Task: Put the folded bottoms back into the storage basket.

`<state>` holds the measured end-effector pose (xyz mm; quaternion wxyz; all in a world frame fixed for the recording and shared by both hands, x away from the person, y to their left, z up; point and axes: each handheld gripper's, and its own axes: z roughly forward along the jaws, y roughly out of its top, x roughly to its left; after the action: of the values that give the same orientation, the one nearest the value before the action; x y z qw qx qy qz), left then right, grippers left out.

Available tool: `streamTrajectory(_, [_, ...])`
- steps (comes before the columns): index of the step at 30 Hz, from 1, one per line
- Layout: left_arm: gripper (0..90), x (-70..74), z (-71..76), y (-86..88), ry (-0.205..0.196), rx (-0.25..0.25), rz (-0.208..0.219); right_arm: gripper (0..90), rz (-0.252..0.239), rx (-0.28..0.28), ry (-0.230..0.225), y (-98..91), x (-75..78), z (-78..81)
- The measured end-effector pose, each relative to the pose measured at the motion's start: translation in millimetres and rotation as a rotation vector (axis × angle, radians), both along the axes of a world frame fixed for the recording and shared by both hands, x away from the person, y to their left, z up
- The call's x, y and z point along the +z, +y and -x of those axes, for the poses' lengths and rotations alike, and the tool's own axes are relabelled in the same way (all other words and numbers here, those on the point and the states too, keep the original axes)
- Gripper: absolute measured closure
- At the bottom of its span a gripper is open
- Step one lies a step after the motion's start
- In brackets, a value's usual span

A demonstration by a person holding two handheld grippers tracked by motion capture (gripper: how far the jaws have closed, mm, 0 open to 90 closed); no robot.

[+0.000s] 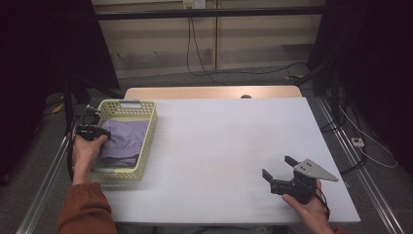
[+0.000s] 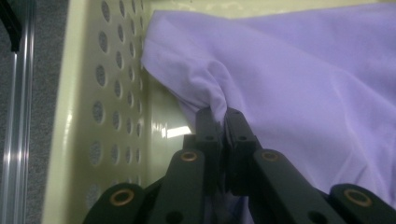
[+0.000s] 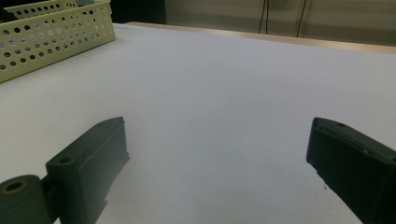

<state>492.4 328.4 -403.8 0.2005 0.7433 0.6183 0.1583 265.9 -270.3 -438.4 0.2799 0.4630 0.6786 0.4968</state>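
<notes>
Your left gripper [image 2: 219, 114] is clamped tight on a pinched fold of the lilac cloth [image 2: 299, 93], which lies inside the pale yellow perforated basket [image 1: 148, 134] at the table's left edge, near its front-left corner. The fold you hold is small and sits right at the jaw tips, so if you lift quickly it could slide out and drop back. The cloth also presses against the basket's left wall [image 2: 93, 112]; if it drags on the rim as you pull, the light basket could tip or slide toward the table edge, since nothing pins it down. Your right gripper [image 1: 279, 171] rests near the table's [image 1: 219, 146] front-right corner with its jaws spread wide and nothing between them, too far off to steady the basket. You cannot tell how many layers the jaws have caught, how the cloth is folded underneath, or whether anything lies beneath it.
</notes>
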Motion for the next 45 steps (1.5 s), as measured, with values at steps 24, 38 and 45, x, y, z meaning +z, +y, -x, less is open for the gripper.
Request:
streamTrajectory(24, [85.3, -17.7, -5.8, -1.8, 0.081, 0.015, -0.091, 5.2, -0.002, 0.007, -0.001, 1.0, 0.4, 1.6])
streamTrajectory(38, [82.4, -16.9, -5.3, -5.4, 0.107, -0.038, -0.087, 5.2, -0.001, 0.007, 0.000, 0.8, 0.4, 1.6])
streamTrajectory(45, [75.2, -13.9, -4.2, -4.9, 0.086, -0.075, -0.062, 5.2, -0.002, 0.007, 0.000, 0.8, 0.2, 1.4])
